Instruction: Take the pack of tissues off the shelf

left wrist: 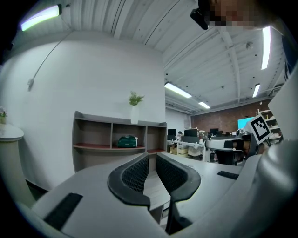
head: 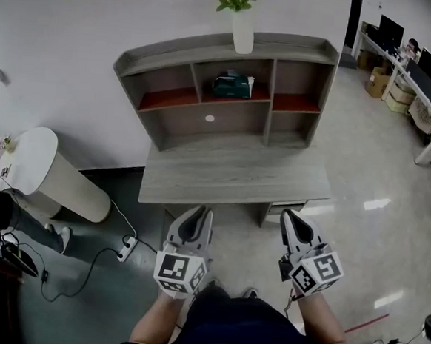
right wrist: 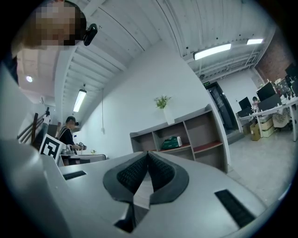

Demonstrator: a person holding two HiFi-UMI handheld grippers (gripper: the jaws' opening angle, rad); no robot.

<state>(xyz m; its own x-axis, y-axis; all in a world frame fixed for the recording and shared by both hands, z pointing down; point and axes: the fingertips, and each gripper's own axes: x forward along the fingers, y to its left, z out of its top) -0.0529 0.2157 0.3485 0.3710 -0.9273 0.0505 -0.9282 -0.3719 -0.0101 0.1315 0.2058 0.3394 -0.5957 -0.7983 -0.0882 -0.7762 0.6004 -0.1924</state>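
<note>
Green tissue pack [head: 232, 85] ×1 on shelf [head: 173, 54] | left gripper [head: 203, 213] barely ajar, empty | right gripper [head: 289, 213] closed, empty

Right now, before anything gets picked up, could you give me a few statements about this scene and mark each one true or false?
1. The tissue pack sits in the middle compartment of the shelf. True.
2. The left gripper holds the tissue pack. False: nothing is between its jaws, and it is on the near side of the desk, well away from the shelf.
3. A vase with a plant stands on top of the shelf. True.
4. The jaws of the right gripper stand wide apart. False: their tips meet.
5. The tissue pack is red. False: it is green.
</note>
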